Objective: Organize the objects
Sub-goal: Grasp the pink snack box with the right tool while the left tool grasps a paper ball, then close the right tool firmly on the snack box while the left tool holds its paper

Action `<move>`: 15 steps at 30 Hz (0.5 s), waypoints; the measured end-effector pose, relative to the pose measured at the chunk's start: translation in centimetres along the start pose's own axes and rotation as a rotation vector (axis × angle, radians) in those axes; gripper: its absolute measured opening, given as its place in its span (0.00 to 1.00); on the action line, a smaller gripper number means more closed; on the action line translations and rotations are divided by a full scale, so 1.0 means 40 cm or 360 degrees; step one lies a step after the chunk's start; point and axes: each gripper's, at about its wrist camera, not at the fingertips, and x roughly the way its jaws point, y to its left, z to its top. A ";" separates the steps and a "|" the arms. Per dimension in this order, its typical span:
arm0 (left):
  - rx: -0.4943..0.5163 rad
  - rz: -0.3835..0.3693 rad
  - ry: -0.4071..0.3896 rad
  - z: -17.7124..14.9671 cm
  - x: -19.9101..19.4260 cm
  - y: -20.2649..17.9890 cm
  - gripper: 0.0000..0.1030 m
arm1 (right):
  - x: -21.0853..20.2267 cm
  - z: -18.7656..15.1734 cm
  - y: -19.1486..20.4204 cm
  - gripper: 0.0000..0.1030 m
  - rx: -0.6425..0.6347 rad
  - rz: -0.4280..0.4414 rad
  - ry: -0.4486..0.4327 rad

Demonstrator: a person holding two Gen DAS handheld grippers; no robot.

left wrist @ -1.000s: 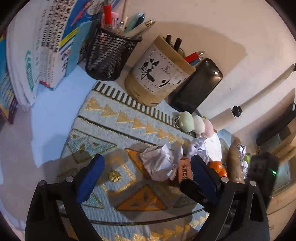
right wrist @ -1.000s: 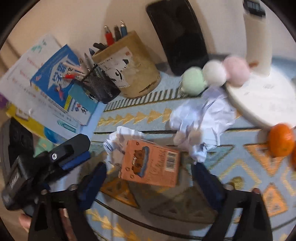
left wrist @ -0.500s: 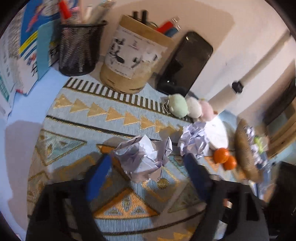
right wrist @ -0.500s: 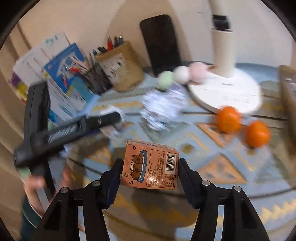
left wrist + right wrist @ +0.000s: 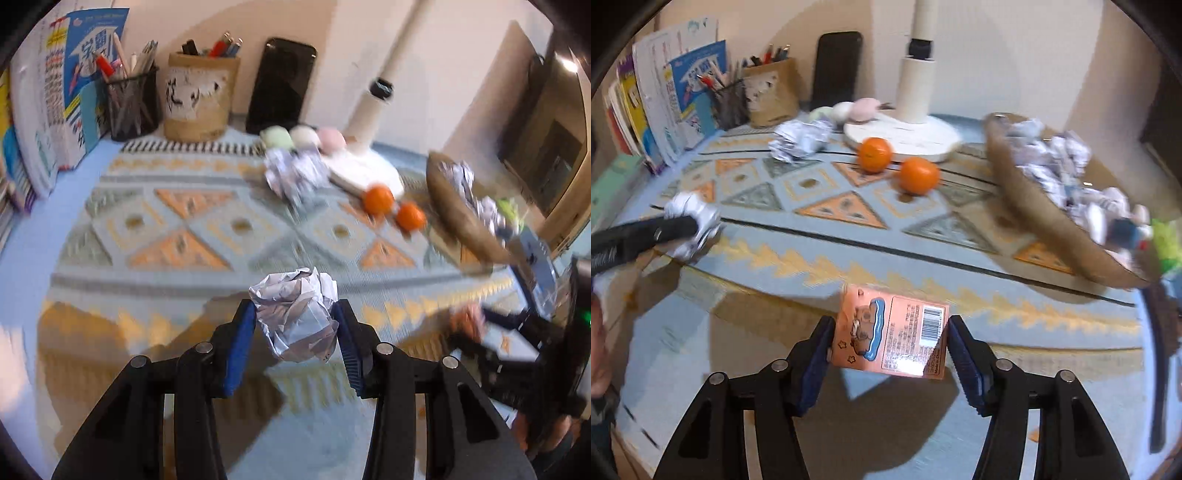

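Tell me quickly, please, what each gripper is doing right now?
Left gripper: shut on the crumpled paper ball.
Right gripper: shut on the orange box.

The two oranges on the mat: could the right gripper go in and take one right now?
Probably not yet. The path over the mat to the oranges looks free, but the right gripper is shut on the orange carton, so it would have to drop that off first.

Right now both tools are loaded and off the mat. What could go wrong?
1. The crumpled paper ball is soft and held by its sides in the left tool; it might slip.
2. The orange box sits tilted in the right tool; it could twist out.
3. The basket looks heaped with paper; added items may spill.
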 end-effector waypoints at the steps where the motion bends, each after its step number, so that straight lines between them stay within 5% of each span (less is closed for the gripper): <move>1: 0.0010 0.0014 -0.0023 -0.024 0.000 -0.019 0.40 | -0.005 -0.006 -0.008 0.65 0.0002 0.0012 0.0001; 6: 0.0079 0.0106 -0.0143 -0.068 -0.009 -0.064 0.41 | -0.071 -0.066 -0.065 0.77 0.0074 0.0098 -0.0052; 10: 0.0089 0.0065 -0.0175 -0.071 -0.020 -0.062 0.42 | -0.075 -0.090 -0.070 0.76 0.0129 0.0215 -0.0030; 15: 0.0050 0.0046 -0.0192 -0.074 -0.028 -0.052 0.42 | -0.018 -0.058 -0.066 0.75 0.0107 0.0011 0.0042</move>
